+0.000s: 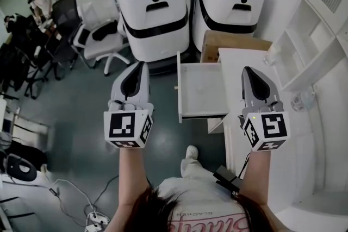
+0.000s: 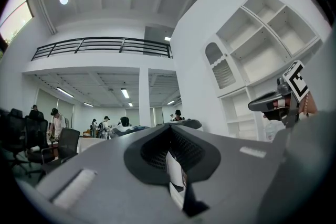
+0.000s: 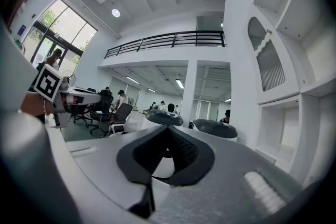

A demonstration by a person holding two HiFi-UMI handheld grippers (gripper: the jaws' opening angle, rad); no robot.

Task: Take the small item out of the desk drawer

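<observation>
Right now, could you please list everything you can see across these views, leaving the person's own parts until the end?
drawer: one, white, pulled out of the desk, between the two tongs; no item discernible inside
desk: one, white, right of the drawer
cardboard box: one, brown, behind the drawer
bulky machines: two, white with black tops, beyond the drawer
office chairs: several, black and white, upper left
shelf unit: one, white, far right
power strip: one, white, floor at lower left
shoe: one, white, below the drawer
left tongs: one, grey with marker cube, left of the drawer, shut
right tongs: one, grey with marker cube, over the desk, shut
</observation>
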